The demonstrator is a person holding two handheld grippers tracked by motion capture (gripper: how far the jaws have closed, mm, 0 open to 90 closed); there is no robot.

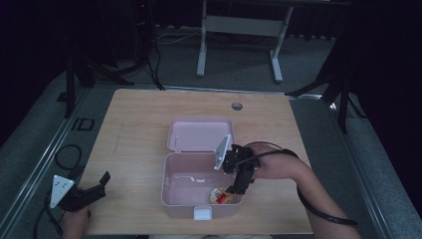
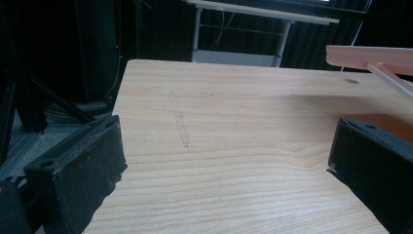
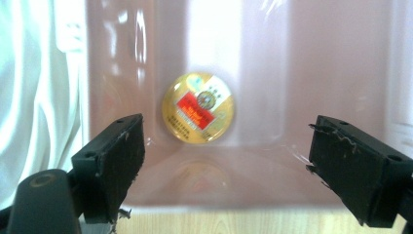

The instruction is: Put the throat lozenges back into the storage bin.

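An open pink plastic box (image 1: 165, 185) stands on the front middle of the wooden table, its lid (image 1: 199, 133) folded back flat. A round gold item with a red label (image 1: 220, 196) lies in the box's front right corner; in the right gripper view this gold item (image 3: 198, 107) lies between and beyond the jaws. My right gripper (image 1: 235, 188) reaches down into the box just above it, and its jaws (image 3: 226, 134) stand wide apart, holding nothing. My left gripper (image 1: 99, 185) rests open at the table's front left edge, well clear of the box.
A white latch (image 1: 203, 213) sits on the box's front wall. The lid's edge (image 2: 370, 56) shows at upper right in the left gripper view. A cable hole (image 1: 237, 106) marks the table's far side. Cables (image 1: 67, 155) lie on the floor at left.
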